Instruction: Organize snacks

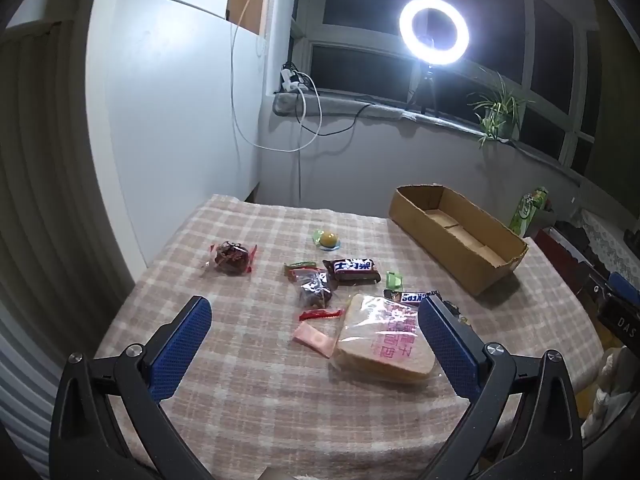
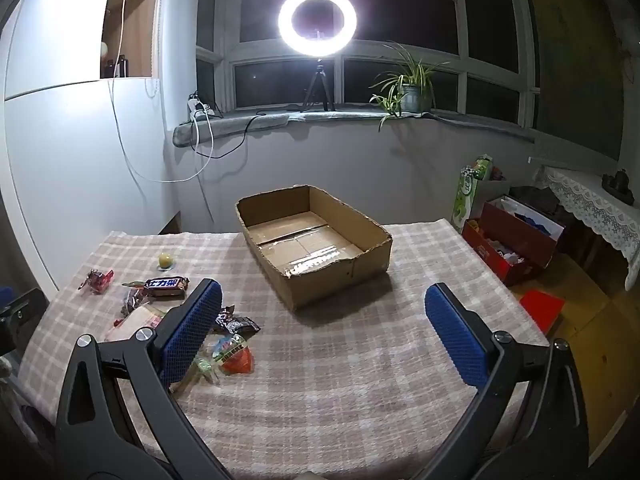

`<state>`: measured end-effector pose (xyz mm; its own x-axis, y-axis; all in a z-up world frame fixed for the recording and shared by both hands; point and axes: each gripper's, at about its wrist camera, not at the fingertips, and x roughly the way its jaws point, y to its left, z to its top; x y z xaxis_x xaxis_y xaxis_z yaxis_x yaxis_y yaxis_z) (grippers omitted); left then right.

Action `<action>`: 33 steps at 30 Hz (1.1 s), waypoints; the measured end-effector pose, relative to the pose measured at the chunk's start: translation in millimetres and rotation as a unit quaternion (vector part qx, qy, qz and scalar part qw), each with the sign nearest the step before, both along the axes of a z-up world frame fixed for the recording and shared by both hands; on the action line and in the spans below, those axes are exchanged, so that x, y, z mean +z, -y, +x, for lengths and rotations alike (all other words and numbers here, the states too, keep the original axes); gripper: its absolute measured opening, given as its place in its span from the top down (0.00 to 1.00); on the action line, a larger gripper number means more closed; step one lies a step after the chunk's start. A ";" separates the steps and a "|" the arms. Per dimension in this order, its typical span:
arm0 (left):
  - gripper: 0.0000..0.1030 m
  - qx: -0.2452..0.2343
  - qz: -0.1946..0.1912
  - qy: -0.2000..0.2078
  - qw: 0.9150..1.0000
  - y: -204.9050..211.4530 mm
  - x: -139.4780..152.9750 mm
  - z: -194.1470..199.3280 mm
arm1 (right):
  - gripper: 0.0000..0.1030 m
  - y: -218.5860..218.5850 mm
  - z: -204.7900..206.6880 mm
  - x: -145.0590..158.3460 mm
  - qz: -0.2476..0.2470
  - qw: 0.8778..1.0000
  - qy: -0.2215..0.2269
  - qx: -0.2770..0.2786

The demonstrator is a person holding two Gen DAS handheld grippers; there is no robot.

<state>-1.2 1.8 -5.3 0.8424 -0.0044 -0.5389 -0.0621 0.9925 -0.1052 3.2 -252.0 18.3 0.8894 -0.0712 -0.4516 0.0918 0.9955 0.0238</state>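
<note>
Several wrapped snacks lie on the plaid tablecloth (image 1: 248, 392). In the left wrist view: a bagged bread slice (image 1: 380, 340), two Snickers bars (image 1: 352, 269) (image 1: 412, 297), a dark candy in clear wrap (image 1: 231, 258), a yellow jelly cup (image 1: 327, 238). An empty cardboard box (image 1: 480, 268) stands at the back right; it also shows in the right wrist view (image 2: 340, 272). My left gripper (image 1: 314, 314) is open above the snacks, empty. My right gripper (image 2: 324, 300) is open and empty in front of the box, with an orange snack pack (image 2: 236, 356) beside its left finger.
A ring light on a tripod (image 2: 317, 20) and a potted plant (image 2: 412, 88) stand on the windowsill. Cables hang down the wall (image 1: 300, 120). Red boxes (image 2: 516, 240) and a green carton (image 2: 466, 200) sit on the floor right of the table.
</note>
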 end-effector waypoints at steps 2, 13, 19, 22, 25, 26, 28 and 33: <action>0.01 0.001 0.000 0.001 1.000 0.5 0.4 -0.4 | 0.00 -0.8 -0.6 0.3 0.000 1.000 0.001 0.001; 0.01 0.000 0.002 0.003 1.000 0.3 3.5 -3.4 | 0.00 -3.3 -0.6 -0.8 0.005 1.000 -0.003 0.009; 0.01 0.006 0.001 0.001 1.000 -4.0 3.3 -2.0 | 0.00 -7.4 1.1 -2.6 -0.001 1.000 -0.004 0.014; 0.01 0.006 0.002 0.001 1.000 -3.8 3.5 -1.8 | 0.00 -8.1 1.0 -3.7 0.000 1.000 -0.004 0.014; 0.01 0.004 0.005 0.002 1.000 -3.1 3.6 -1.9 | 0.00 -8.0 0.9 -3.8 -0.001 1.000 -0.004 0.015; 0.01 0.004 0.006 0.003 1.000 -2.7 3.4 -1.6 | 0.00 -8.2 0.8 -4.2 -0.001 1.000 -0.004 0.015; 0.01 0.005 0.008 0.004 1.000 -2.0 2.8 -1.9 | 0.00 -8.4 1.3 -4.6 -0.001 1.000 -0.004 0.015; 0.01 0.003 0.008 0.005 1.000 -0.8 2.8 -2.3 | 0.00 -9.1 1.2 -5.7 0.000 1.000 -0.004 0.015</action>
